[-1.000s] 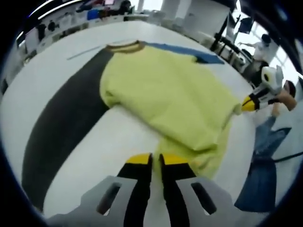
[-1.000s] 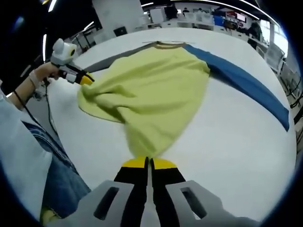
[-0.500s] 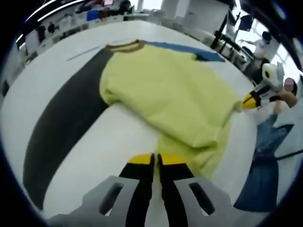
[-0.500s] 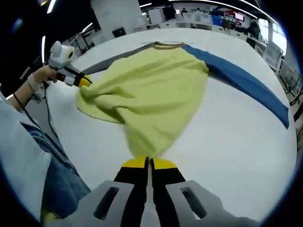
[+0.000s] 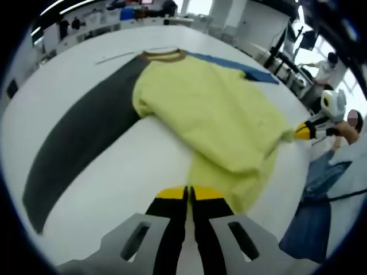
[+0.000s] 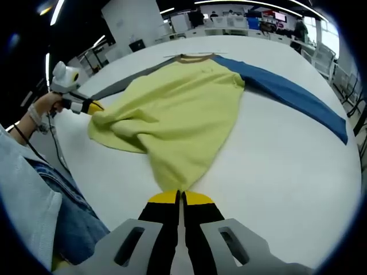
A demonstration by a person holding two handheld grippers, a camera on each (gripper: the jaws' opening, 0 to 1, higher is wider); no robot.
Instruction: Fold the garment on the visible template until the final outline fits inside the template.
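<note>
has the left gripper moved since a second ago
Yes. In the right gripper view the left gripper has slid back from the collar, drawing the hem toward the person.

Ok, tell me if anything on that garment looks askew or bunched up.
Yes. The yellow body is bunched and slanted where each hand-held gripper pinches the hem, the left hand-held gripper and right hand-held gripper both shut on it. The grey sleeve and blue sleeve lie spread out flat, unfolded.

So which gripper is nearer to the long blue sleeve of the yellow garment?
Right. The right gripper pinches the yellow garment hem on the blue sleeve side; the left gripper pinches the hem on the far side, by the dark grey sleeve.
</note>
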